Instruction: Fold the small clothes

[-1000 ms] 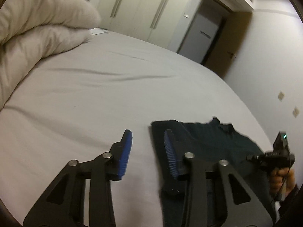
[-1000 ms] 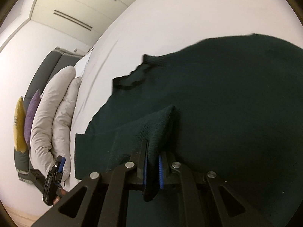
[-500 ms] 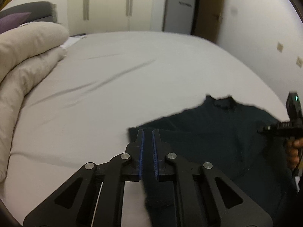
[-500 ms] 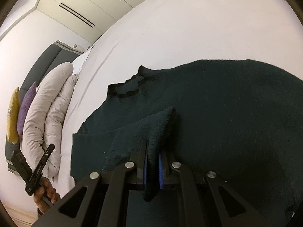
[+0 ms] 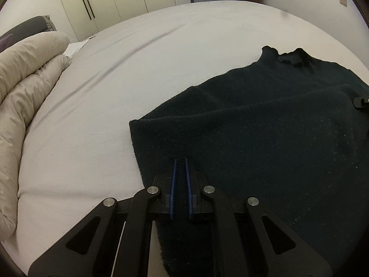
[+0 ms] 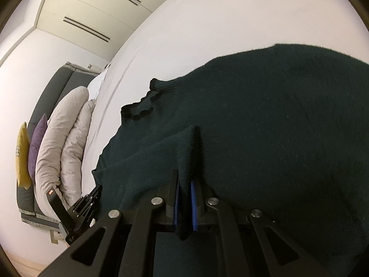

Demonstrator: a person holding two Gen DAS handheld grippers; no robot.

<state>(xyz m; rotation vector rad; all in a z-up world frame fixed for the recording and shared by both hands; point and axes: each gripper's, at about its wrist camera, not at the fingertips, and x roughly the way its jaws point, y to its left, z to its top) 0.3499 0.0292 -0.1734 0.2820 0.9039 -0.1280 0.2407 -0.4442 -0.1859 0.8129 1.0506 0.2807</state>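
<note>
A dark green knitted sweater (image 5: 265,138) with a ribbed collar lies spread on the white bed sheet (image 5: 115,87), its left edge folded over. The left gripper (image 5: 180,161) has its fingers closed over the sweater's near-left edge; whether they pinch cloth is unclear. The right gripper (image 6: 184,184) grips a raised fold of knit. Bare sheet stretches toward the beige duvet (image 5: 25,87).

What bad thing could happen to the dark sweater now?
1. The right hand-held gripper pinches only a narrow ridge of the sweater, so the knit might slip out.
2. The left hand-held gripper is shut by the sweater's edge; whether it has cloth is unclear, so that side may stay behind and the fold go crooked on the bed.
</note>
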